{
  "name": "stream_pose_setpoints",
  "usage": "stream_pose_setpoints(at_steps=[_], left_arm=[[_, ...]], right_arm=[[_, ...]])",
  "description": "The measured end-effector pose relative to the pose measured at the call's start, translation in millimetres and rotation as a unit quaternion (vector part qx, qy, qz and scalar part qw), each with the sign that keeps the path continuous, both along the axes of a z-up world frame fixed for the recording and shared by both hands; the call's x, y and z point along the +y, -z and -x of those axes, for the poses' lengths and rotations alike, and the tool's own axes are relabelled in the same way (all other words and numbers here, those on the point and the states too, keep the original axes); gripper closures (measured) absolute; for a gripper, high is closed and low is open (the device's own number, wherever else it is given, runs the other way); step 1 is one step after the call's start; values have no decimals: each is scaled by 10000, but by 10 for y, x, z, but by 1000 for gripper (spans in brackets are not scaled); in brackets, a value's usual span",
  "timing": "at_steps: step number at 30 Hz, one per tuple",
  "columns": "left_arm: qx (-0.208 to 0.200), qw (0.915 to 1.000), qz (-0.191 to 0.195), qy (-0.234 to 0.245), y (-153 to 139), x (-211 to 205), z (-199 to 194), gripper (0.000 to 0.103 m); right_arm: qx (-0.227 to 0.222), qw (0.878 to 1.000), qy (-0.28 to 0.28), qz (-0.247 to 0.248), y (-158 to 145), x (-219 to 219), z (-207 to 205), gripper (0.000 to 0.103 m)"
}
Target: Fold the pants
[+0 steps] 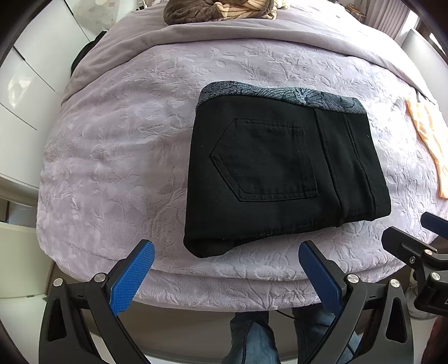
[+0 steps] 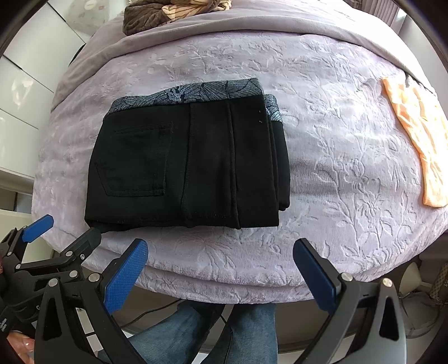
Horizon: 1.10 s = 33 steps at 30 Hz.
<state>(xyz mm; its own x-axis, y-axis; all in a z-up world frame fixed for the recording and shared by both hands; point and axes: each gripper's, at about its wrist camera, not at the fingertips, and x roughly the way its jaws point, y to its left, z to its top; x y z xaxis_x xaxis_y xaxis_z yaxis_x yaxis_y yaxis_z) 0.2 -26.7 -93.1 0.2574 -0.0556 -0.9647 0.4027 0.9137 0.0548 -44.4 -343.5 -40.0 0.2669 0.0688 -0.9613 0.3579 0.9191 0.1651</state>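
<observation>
Nearest to the lens in the left wrist view, the left gripper (image 1: 226, 259) hangs just off the near edge of the bed (image 1: 117, 156), its two blue-padded fingers (image 1: 131, 277) spread wide apart with nothing between them. The right gripper (image 2: 220, 256) sits in much the same pose in the right wrist view, jaws wide and holding nothing, also at the near edge of the mattress; its black frame also shows at the right border of the left wrist view, and the left gripper's frame shows at the lower left of the right wrist view. Below both grippers, the person's legs in blue jeans (image 2: 196, 333) stand on the floor beside the bed. Just beyond the fingertips, touched by neither gripper, the pants (image 1: 282, 170) lie folded into a compact black rectangle on the lilac embossed bedspread, a back pocket (image 1: 266, 159) facing up and the grey leaf-patterned waistband (image 1: 280, 93) along the far edge. The stacked layers show at the bundle's right side. Well apart from it to the right, a peach cloth (image 2: 420, 145) lies flat near the bed's side. Farther back a plain grey blanket (image 1: 252, 33) crosses the bed, and past it sits a heap of brown and cream fabric (image 1: 218, 9). White cabinets (image 1: 25, 84) stand at the left.
</observation>
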Motion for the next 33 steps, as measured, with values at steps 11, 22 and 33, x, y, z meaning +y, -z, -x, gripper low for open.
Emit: stream_pose_setpoints(at_steps=[11,22,33], left_arm=[[-3,10000,-16,52,8,8,-4,0],[-22,9999,-33,115,2,-10,6,0],[-38,9998,-61,180,-4,-17,13,0]], right_arm=[[15,10000,-20,25,0,-9,-18,0],[-3,10000,-22,59,-3,16,-9,0],[1,10000,-15,95,-19,17,-13,0]])
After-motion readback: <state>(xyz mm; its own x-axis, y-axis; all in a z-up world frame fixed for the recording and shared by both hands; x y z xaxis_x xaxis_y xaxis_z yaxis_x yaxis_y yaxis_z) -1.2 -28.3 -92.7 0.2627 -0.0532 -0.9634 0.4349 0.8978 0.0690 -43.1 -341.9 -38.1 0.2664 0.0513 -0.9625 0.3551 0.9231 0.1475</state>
